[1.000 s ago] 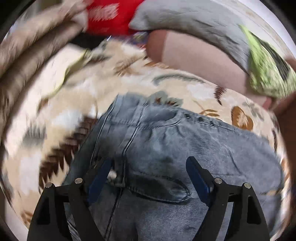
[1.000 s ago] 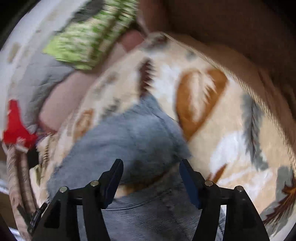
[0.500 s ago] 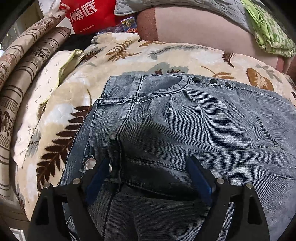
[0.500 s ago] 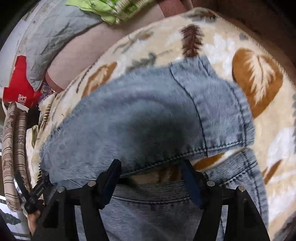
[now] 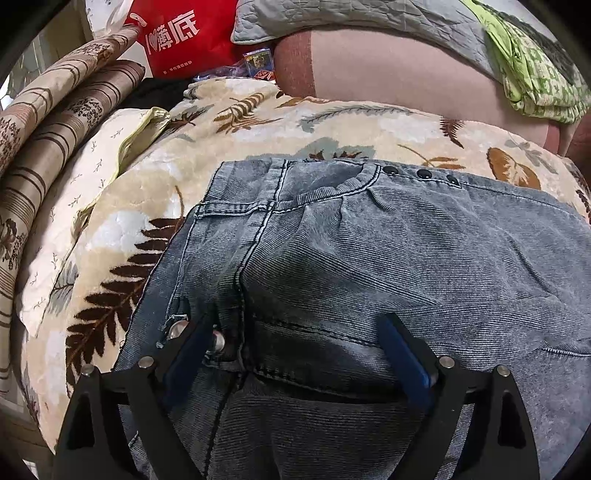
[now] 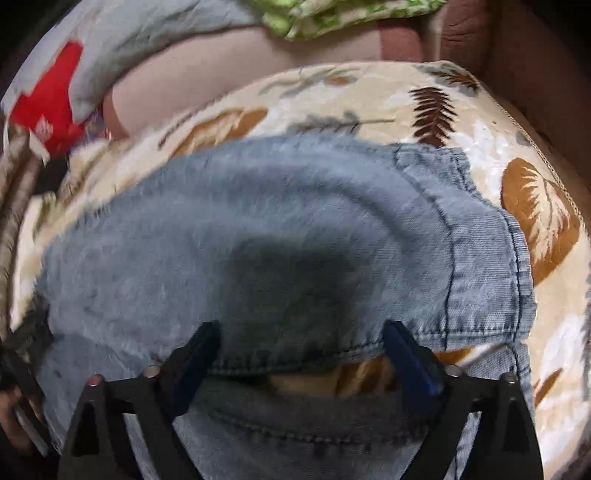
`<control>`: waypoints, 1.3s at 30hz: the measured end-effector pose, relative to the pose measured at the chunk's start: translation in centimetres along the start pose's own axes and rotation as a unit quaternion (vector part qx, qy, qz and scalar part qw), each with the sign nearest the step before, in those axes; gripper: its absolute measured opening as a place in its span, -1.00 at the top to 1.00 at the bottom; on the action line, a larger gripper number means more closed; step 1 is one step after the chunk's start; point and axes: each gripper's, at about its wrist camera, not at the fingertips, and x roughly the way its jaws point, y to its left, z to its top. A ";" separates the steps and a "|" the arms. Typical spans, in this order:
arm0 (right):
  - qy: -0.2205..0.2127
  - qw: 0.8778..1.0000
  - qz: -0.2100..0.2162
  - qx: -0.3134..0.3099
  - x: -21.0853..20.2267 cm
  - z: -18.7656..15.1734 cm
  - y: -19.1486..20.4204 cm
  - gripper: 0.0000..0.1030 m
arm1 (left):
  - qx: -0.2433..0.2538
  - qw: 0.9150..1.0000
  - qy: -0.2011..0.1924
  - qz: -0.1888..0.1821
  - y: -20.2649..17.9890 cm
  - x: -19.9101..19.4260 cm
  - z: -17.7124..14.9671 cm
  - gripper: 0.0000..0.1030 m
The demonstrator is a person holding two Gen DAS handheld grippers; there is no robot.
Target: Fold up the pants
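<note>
Leaf-patterned blanket [image 5: 258, 122] covers the bed, and the grey-blue denim pants [image 5: 369, 251] lie folded across it. Left gripper [image 5: 291, 354] and right gripper [image 6: 301, 354] hover over the denim, jaws wide after just opening, gripping nothing; cloth lies between them.

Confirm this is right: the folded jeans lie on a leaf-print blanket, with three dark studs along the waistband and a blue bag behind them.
One thing is wrong: the bag behind the jeans is red, not blue, as the left wrist view shows. The rest holds: the jeans lie folded on the leaf-print blanket, with three dark studs along the waistband.
</note>
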 end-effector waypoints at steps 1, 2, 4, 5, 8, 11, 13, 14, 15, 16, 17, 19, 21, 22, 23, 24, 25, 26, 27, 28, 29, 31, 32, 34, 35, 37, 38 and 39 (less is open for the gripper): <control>0.001 1.000 -0.003 -0.007 0.2 0.0 0.1 -0.89 | 0.002 1.000 -0.001 0.002 -0.1 0.0 0.0 -0.79; 0.003 1.000 -0.001 -0.007 0.4 0.0 0.1 -0.91 | 0.001 1.000 -0.003 0.001 0.0 0.0 0.0 -0.79; -0.001 1.000 0.002 -0.002 0.4 -0.1 0.0 -0.94 | -0.002 1.000 -0.004 -0.002 0.1 0.0 -0.1 -0.79; -0.001 1.000 0.001 -0.003 0.5 -0.2 -0.1 -0.95 | -0.002 1.000 -0.004 -0.002 0.1 0.0 -0.1 -0.79; -0.001 1.000 -0.004 -0.009 0.6 -0.3 -0.1 -0.97 | 0.000 1.000 -0.004 0.000 0.0 0.0 -0.1 -0.79; -0.002 1.000 -0.001 -0.006 0.9 -0.2 0.3 -0.98 | 0.000 1.000 -0.004 0.000 0.0 0.0 -0.1 -0.79; -0.001 1.000 0.000 -0.008 0.5 -0.1 0.4 -0.98 | 0.000 1.000 -0.004 0.000 0.0 -0.1 -0.1 -0.79; -0.001 1.000 0.000 -0.008 0.5 -0.1 0.4 -0.99 | 0.000 1.000 -0.004 0.000 0.0 -0.1 -0.1 -0.79; 0.000 1.000 0.000 -0.008 0.5 0.0 0.3 -0.99 | 0.000 1.000 -0.004 0.000 0.0 -0.1 -0.1 -0.79; 0.000 1.000 0.000 -0.008 0.4 0.0 0.2 -0.99 | 0.000 1.000 -0.004 0.000 0.0 -0.1 -0.1 -0.79; 0.001 1.000 -0.001 -0.009 0.5 0.0 0.2 -0.99 | -0.001 1.000 -0.004 -0.001 0.0 -0.1 -0.1 -0.79; 0.002 1.000 -0.004 -0.011 0.5 0.1 0.1 -0.99 | -0.002 1.000 -0.004 -0.003 0.1 0.0 -0.1 -0.80; 0.006 1.000 -0.010 -0.015 0.5 0.2 0.3 -0.99 | -0.002 1.000 -0.005 -0.001 0.1 0.1 -0.1 -0.82; 0.007 1.000 -0.012 -0.017 0.6 0.3 0.4 -0.99 | -0.002 1.000 -0.005 0.000 0.1 0.1 -0.1 -0.84; 0.008 1.000 -0.015 -0.016 0.6 0.3 0.5 -0.99 | -0.003 1.000 -0.004 0.000 0.1 0.2 -0.1 -0.84; 0.007 1.000 -0.018 -0.016 0.6 0.3 0.5 -0.99 | -0.004 1.000 -0.004 -0.001 0.1 0.2 -0.1 -0.85; 0.007 1.000 -0.022 -0.016 0.6 0.3 0.7 -0.99 | -0.005 1.000 -0.005 -0.001 0.2 0.3 -0.1 -0.85; 0.003 0.999 -0.028 -0.017 0.5 0.2 0.9 -0.99 | -0.005 1.000 -0.006 -0.001 0.2 0.3 -0.1 -0.85; -0.004 0.999 -0.036 -0.018 0.2 0.1 1.2 -0.99 | -0.005 1.000 -0.007 -0.002 0.2 0.3 -0.1 -0.85; -0.014 0.999 -0.047 -0.020 -0.3 0.0 1.5 -0.99 | -0.005 1.000 -0.007 -0.001 0.2 0.3 -0.1 -0.86; -0.025 0.998 -0.061 -0.025 -0.7 -0.1 1.8 -0.99 | -0.005 1.000 -0.007 0.000 0.1 0.4 -0.1 -0.86; -0.049 0.994 -0.083 -0.044 -1.9 -0.2 2.6 -0.99 | -0.004 1.000 -0.006 0.001 0.1 0.3 -0.1 -0.86; -0.061 0.992 -0.095 -0.052 -2.5 -0.3 3.0 -0.99 | -0.004 1.000 -0.006 0.002 0.1 0.3 -0.1 -0.87; -0.077 0.989 -0.107 -0.062 -3.5 -0.2 3.4 -0.99 | -0.005 1.000 -0.006 0.001 0.1 0.3 -0.1 -0.87; -0.087 0.987 -0.119 -0.068 -4.1 -0.3 3.8 -0.99 | -0.004 1.000 -0.006 0.002 0.1 0.3 -0.1 -0.87; -0.102 0.983 -0.134 -0.078 -5.0 -0.2 4.2 -0.99 | -0.004 1.000 -0.006 0.002 0.1 0.3 -0.2 -0.87; -0.110 0.981 -0.139 -0.084 -5.4 -0.3 4.5 -0.99 | -0.004 1.000 -0.006 0.003 0.1 0.3 -0.2 -0.87; -0.114 0.979 -0.144 -0.086 -5.8 -0.2 4.5 -0.99 | -0.004 1.000 -0.006 0.002 0.1 0.3 -0.2 -0.87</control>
